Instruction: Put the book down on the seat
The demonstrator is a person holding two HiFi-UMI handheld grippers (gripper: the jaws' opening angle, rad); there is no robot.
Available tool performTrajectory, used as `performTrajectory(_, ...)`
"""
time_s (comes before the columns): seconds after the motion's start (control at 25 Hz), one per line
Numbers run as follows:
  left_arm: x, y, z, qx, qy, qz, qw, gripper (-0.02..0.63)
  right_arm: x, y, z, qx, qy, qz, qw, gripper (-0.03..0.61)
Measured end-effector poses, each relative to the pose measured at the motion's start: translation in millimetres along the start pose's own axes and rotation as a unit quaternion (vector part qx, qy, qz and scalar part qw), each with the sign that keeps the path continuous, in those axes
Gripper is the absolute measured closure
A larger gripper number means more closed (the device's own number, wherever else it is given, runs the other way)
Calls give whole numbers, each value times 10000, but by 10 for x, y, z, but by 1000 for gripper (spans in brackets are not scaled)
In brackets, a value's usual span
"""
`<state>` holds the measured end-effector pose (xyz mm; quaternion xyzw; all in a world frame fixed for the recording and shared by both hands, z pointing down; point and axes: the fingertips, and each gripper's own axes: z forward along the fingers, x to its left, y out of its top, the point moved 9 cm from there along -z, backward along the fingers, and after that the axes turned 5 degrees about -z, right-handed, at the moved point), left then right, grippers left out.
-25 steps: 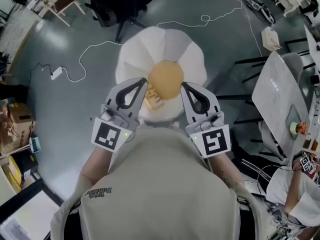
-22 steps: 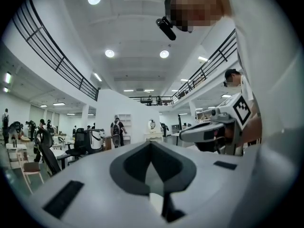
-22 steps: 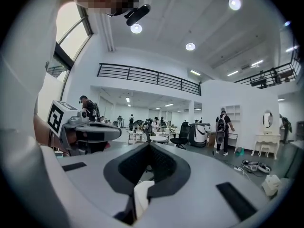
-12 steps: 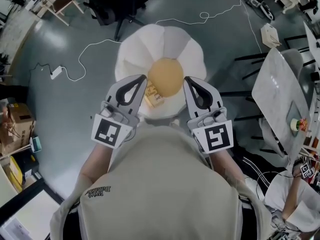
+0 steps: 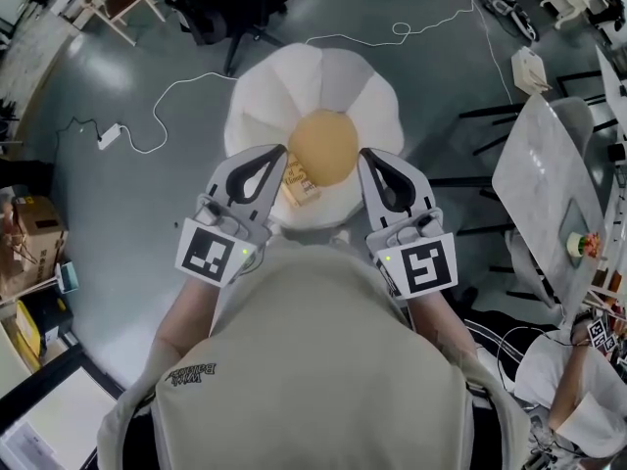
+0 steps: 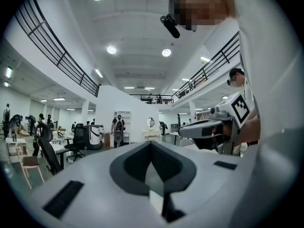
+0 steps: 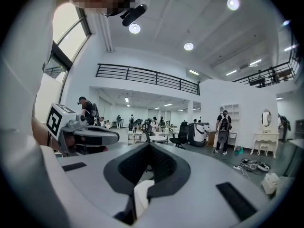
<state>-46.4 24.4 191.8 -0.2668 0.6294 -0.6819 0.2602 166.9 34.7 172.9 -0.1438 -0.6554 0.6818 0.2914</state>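
Observation:
The seat (image 5: 265, 96) is a flower-shaped cushion with white petals and a yellow centre, standing on the grey floor in the head view. A small tan book (image 5: 299, 184) lies flat on its near petal, just left of the yellow centre. My left gripper (image 5: 279, 151) and right gripper (image 5: 362, 155) hover above the seat's near edge, close to the person's chest. Both are shut and hold nothing. The book shows between them, with neither touching it. In the left gripper view the shut left gripper (image 6: 151, 143) points level across the hall, as does the right gripper (image 7: 150, 145) in its own view.
A black office chair (image 5: 230, 8) stands beyond the seat. A white cable (image 5: 176, 96) and a power strip (image 5: 110, 140) lie on the floor to the left. A marble-topped table (image 5: 549, 179) is at the right, cardboard boxes (image 5: 29, 233) at the left. Several people stand far off.
Both grippers have drifted slightly upward in the head view and stayed shut. The book has kept its place on the seat.

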Motion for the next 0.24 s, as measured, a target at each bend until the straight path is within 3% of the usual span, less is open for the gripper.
performTrajectory(0.24, -18, -32, -56, -28, 39, -42, 10000, 604, 42, -4, -41, -31, 18, -38, 10000, 569)
